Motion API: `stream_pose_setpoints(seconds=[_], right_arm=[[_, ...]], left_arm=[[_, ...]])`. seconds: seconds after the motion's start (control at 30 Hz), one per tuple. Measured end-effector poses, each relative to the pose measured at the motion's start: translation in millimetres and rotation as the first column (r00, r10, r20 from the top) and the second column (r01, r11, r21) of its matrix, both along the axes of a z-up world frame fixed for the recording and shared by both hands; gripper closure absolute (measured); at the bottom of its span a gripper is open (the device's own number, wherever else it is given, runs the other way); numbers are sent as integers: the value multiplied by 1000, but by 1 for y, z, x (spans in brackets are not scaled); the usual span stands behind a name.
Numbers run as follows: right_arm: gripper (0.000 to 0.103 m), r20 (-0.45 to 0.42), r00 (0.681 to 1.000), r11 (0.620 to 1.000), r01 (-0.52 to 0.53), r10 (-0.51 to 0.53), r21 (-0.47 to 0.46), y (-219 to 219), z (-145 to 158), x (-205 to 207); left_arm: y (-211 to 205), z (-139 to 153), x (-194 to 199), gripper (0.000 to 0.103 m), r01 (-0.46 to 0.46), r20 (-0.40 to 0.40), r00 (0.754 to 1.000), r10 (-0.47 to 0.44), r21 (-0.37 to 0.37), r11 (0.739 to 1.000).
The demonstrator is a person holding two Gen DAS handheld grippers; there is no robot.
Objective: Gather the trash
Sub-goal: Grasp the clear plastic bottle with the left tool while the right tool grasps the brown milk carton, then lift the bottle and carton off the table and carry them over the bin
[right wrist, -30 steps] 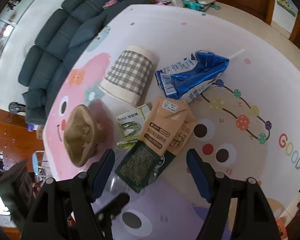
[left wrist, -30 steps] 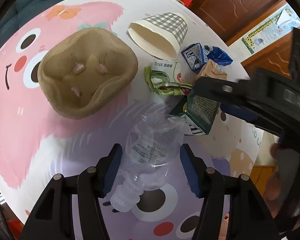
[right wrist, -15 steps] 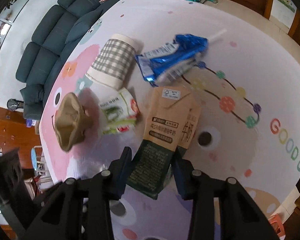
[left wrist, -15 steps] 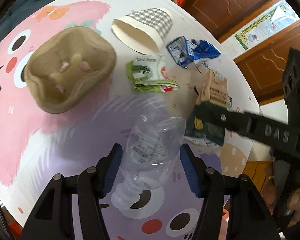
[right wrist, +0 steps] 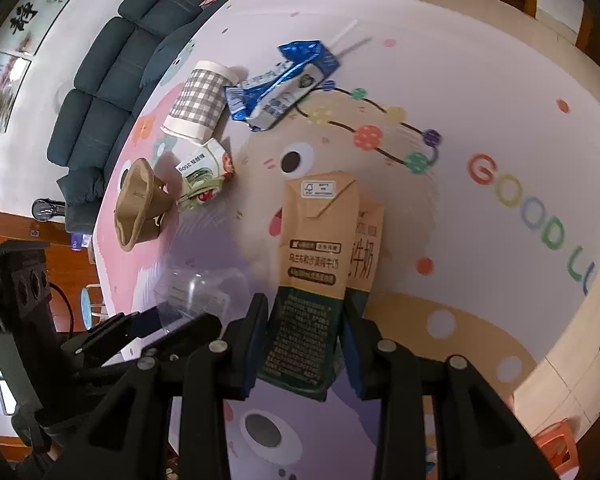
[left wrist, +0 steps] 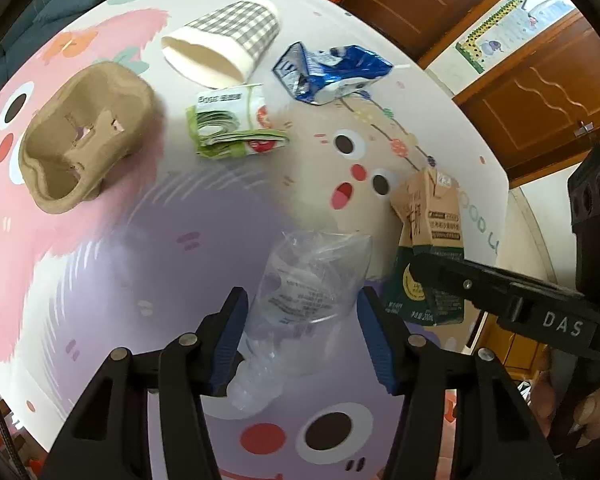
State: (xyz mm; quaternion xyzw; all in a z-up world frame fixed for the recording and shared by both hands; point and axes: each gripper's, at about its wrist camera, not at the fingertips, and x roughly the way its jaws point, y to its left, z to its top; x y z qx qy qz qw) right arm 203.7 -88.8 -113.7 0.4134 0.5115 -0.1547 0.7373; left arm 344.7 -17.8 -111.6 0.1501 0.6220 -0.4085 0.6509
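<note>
Both hands are mid-pickup, I'd say: two pieces of rubbish are in the tongs, and the next move, as I judge it, is to carry them off to wherever the trash goes; no bin shows in either view. The left gripper (left wrist: 300, 332) is closing on the crumpled clear plastic bottle (left wrist: 312, 280), which sits between its blue pads neck toward the camera. The right gripper (right wrist: 304, 344) is closing too, its pads pressed against the dark lower end of the tan-and-green milk carton (right wrist: 320, 264). Still lying on the cartoon-printed round table (left wrist: 100, 260), well beyond both tongs, are the brown moulded-pulp cup carrier (left wrist: 80, 136), the grey checked paper cup (left wrist: 224, 44), the folded green-and-white wrapper (left wrist: 232, 128) and the flattened blue carton (left wrist: 332, 72).
</note>
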Motion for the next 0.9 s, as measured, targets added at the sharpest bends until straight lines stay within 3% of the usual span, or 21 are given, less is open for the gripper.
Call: stream_pose_setpoints(seconds=[0.33,0.37,0.4,0.47,0.9], right_arm=[[69,44,999,1000,-19,18,11,-4,11,-28],[69,48,999,1000,-23,23,9,-4,13,-31],[69,53,998,1000,-28,27,8,-4,14,-33],[69,62,998,999,-34,34,6,-6,18,-38],[69,76,993,996,-93,92,13,-17,23,-60]], left_arm=[[-7,11,-30,52,6,14,1000,-6,14,1000],[-9,12,-32,56,5,12,1000,-5,15,1000],[-10,13,-36,72,5,9,1000,-5,14,1000],[-7,15,-40,75,3,-17,1000,-3,15,1000],[-11,15,-66,80,-41,-3,999,41,32,999]])
